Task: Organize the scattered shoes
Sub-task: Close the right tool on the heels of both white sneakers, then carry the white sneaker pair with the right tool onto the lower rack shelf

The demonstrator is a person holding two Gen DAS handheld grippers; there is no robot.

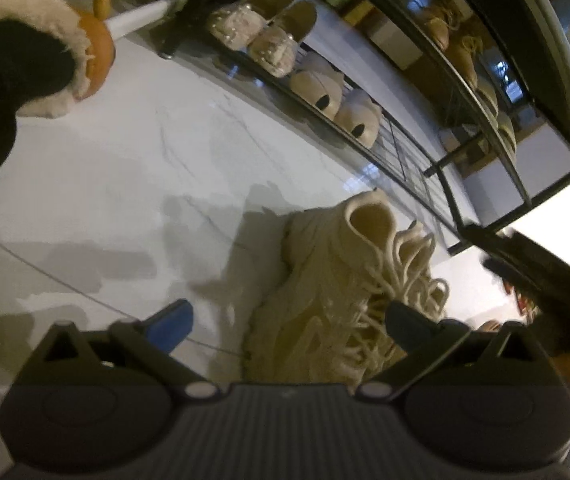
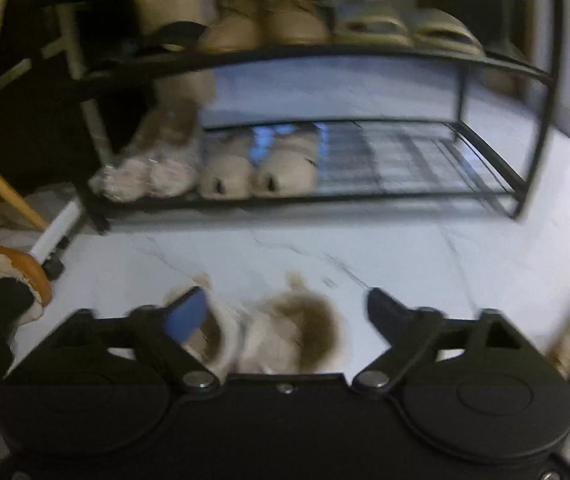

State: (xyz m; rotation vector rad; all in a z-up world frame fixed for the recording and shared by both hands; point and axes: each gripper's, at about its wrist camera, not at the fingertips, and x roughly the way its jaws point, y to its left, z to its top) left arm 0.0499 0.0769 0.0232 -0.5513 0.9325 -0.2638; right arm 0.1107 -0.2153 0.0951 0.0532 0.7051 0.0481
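Left gripper [image 1: 289, 322] jaws spread over knitted cream sneaker [image 1: 325, 292]; right gripper [image 2: 287, 312] jaws spread above fluffy fur-trimmed slipper [image 2: 281, 336], glossy marble floor [image 2: 425, 256].

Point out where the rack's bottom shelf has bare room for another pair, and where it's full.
Free: the bottom shelf's right half, bare wire grid between the cream slippers and the rack's right post. Crowded: its left half, where the fluffy pair and the slippers sit side by side. The upper shelf looks filled nearly across.

Left claw [image 1: 289, 320] and right claw [image 2: 285, 314] gape wide.
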